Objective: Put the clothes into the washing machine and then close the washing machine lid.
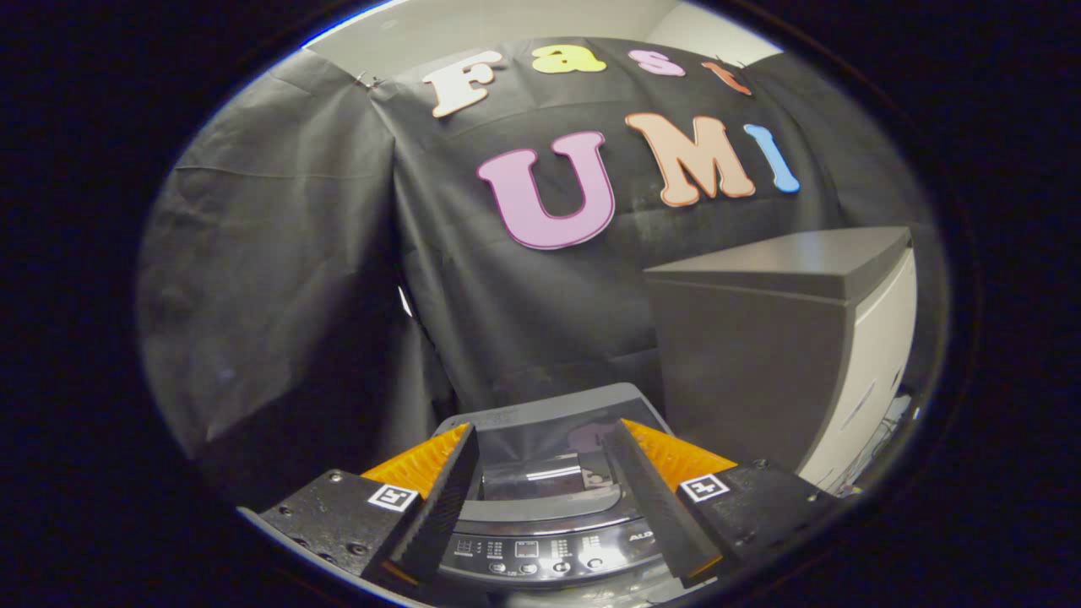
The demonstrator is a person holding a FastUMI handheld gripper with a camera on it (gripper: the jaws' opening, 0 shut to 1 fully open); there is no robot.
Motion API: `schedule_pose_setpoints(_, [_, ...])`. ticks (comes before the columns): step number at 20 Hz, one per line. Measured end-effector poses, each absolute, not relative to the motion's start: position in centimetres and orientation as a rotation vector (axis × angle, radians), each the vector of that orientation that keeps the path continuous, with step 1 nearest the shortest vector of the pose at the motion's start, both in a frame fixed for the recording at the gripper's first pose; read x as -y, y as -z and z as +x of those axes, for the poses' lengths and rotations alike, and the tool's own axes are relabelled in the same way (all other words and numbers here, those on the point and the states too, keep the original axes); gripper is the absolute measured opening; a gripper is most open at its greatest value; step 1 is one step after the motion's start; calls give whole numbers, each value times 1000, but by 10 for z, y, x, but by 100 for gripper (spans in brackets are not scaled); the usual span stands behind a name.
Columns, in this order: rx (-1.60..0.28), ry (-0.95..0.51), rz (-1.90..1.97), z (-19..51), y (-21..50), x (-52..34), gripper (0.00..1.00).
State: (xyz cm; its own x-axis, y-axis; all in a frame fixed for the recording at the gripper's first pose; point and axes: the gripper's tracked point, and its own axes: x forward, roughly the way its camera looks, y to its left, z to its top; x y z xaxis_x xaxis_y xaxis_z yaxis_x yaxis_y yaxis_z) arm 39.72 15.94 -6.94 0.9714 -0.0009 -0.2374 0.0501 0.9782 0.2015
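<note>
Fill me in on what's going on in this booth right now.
A person is holding a claw above a top-loading washing machine. Its fingers are spread open with nothing between them. The machine's glass lid lies flat and looks shut, with the control panel nearest the claw. A grey cabinet stands beside the machine.

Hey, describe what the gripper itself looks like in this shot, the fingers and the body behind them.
The gripper has two long wedge-shaped fingers with ribbed inner faces, open above the washing machine. Behind each sits a dark, blocky metal mount with visible screws. Each mount carries a small square black-and-white marker tag.
</note>
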Motion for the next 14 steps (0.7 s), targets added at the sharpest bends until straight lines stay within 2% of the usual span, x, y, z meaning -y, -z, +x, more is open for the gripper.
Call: schedule_pose_setpoints(14, [-120,-79,146,312,-16,-157,97])
